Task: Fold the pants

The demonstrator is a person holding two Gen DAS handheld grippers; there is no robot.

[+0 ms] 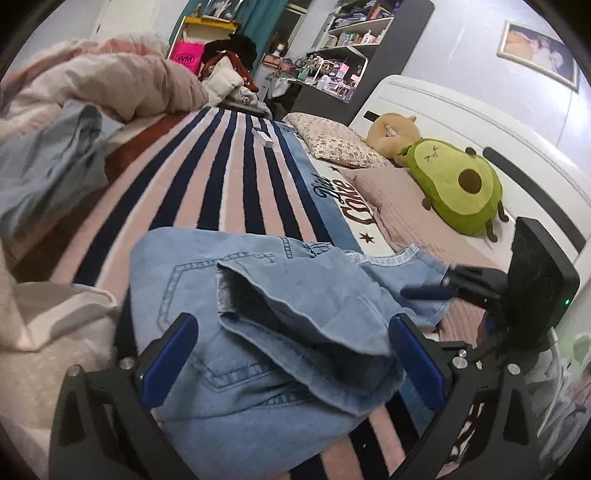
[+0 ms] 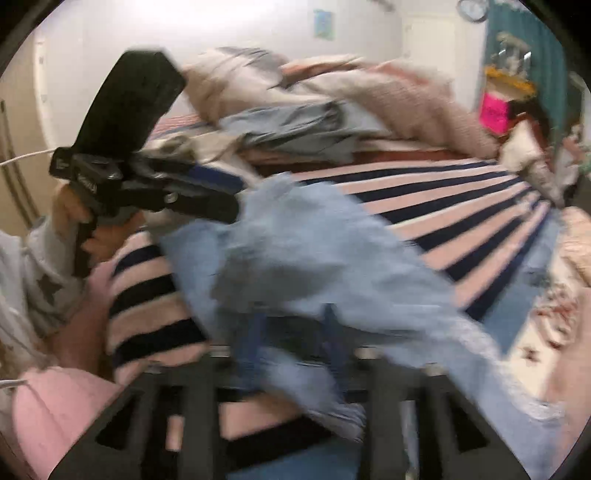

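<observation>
L wrist view, far left: rumpled pink/beige duvet (image 1: 110, 81) heaped at bed edge, grey-blue garment (image 1: 48, 173) lying below it. Centre: striped blanket (image 1: 221, 177), navy/pink/white bands, covers the bed; small white box (image 1: 263, 136) on it, well apart from the work. Pants (image 1: 266, 325), light-blue denim, lie bunched on the blanket in the foreground, back pocket stitching up, frayed hem flopped over the top.

Left tool (image 1: 291, 358): blue pads spread wide, either side of the denim pile, not closed on it.

Right of centre: floral pillow (image 1: 332, 142), tan plush (image 1: 393, 133), avocado plush (image 1: 458, 184) against white headboard (image 1: 461, 114). Bkgd: cluttered shelving (image 1: 351, 33), framed picture (image 1: 539, 55) on wall. Far right: right tool (image 1: 448, 288) reaches in at the waistband edge, jaws narrow, denim pinched there.

R wrist view (motion-blurred): person's hand (image 2: 74, 214) grips the left tool (image 2: 232, 195) at left, its tips at the cloth. Pants (image 2: 314, 266) drape diagonally across blanket (image 2: 461, 206). Right tool (image 2: 291, 332): fingers close together, denim bunched between and over them. Pink bag (image 2: 495, 110) far right.
</observation>
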